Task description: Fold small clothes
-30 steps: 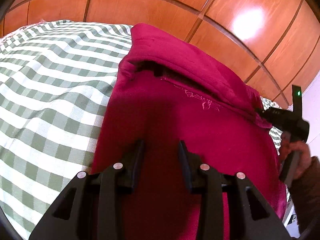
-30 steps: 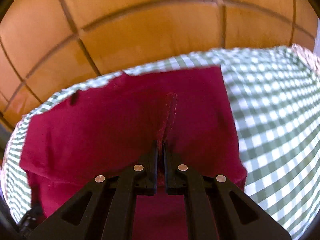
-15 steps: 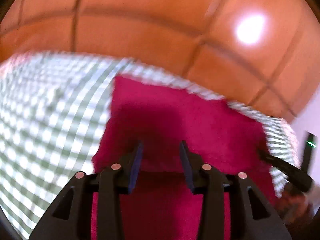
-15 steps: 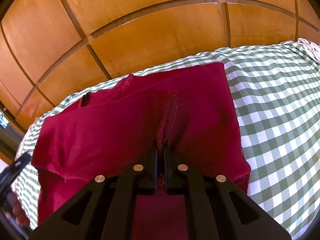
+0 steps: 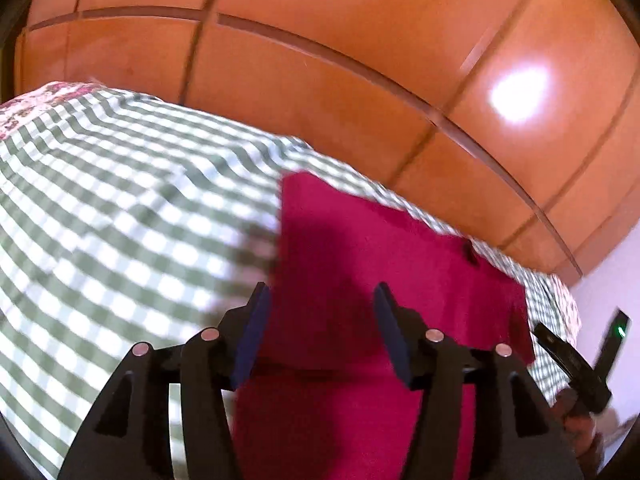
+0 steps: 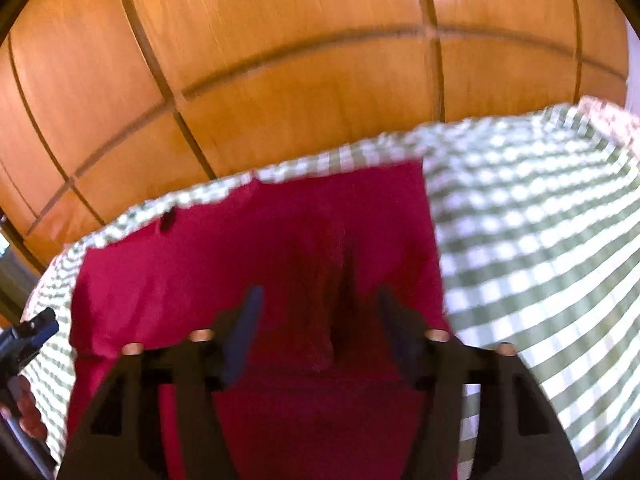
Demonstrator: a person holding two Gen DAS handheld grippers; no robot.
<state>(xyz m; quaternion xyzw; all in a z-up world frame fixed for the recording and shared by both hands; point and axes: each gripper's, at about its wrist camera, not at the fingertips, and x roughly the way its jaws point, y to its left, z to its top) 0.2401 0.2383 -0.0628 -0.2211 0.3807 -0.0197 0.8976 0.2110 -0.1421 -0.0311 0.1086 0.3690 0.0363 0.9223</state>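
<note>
Red garment (image 5: 360, 264) on checked bedspread (image 5: 120, 208), wooden wardrobe (image 5: 320, 60) behind.

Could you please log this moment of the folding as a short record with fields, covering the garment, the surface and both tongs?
garment: crimson garment, lying fairly flat with a folded edge nearest the cameras
surface: green-and-white checked cover
backdrop: wooden panelled wardrobe
left tongs: open above the garment's near edge, holding nothing
right tongs: open over a raised crease, holding nothing
image quality: motion blur in both views
</note>
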